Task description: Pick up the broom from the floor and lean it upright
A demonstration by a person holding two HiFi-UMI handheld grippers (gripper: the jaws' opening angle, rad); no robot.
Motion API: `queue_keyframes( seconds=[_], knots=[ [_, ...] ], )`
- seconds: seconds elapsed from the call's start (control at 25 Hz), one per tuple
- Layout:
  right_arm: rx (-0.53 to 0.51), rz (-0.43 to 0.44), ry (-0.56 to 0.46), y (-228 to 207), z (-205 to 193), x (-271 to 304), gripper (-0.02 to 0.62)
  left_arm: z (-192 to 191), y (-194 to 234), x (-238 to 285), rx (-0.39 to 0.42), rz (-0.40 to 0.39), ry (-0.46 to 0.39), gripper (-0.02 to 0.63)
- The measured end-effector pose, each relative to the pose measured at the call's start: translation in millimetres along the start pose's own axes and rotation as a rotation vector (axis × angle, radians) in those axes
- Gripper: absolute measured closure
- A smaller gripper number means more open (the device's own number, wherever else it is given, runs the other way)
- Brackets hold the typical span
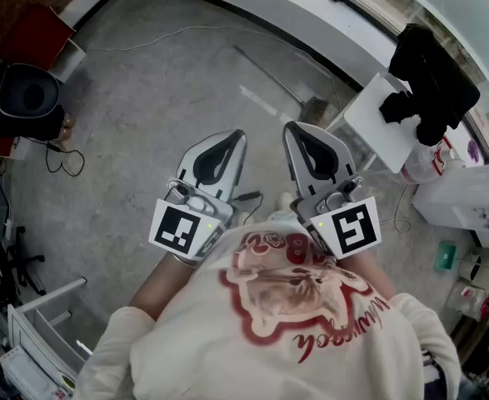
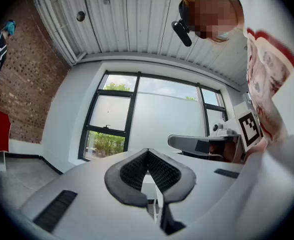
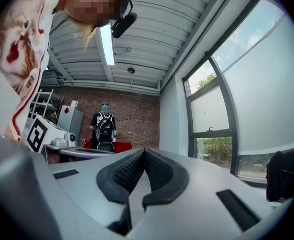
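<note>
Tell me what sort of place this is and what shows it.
Most likely a workshop or lab in an industrial-style building: bare concrete floor, brick wall, ribbed metal ceiling with a strip light, and a white table near tall windows.

This looks like a loft-style workshop or lab in a converted industrial building. The bare concrete floor [image 1: 161,98] has a loose cable [image 1: 144,40] trailing across it at eleven o'clock. A white work table [image 1: 377,123] stands at two o'clock, a black office chair [image 1: 23,98] at ten, and a white metal rack [image 1: 44,323] at eight. The gripper views show a raw brick wall [image 3: 131,114], a ribbed metal ceiling [image 3: 152,44] with a tube light [image 3: 106,46], and tall dark-framed windows [image 2: 152,119].
</note>
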State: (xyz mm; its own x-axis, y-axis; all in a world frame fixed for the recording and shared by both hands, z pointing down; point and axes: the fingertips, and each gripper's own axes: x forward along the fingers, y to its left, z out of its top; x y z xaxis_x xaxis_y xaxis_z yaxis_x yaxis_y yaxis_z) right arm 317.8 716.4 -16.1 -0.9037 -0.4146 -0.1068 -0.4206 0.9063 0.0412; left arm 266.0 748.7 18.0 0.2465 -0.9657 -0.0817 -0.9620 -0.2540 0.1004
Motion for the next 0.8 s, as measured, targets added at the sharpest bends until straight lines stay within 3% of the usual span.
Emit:
queue_keyframes(
  seconds=[0.8],
  knots=[
    [-0.029, 0.008, 0.000, 20, -1, -5, 0.572, 1, 4, -18, -0.022, -0.005, -0.015, 0.589]
  ],
)
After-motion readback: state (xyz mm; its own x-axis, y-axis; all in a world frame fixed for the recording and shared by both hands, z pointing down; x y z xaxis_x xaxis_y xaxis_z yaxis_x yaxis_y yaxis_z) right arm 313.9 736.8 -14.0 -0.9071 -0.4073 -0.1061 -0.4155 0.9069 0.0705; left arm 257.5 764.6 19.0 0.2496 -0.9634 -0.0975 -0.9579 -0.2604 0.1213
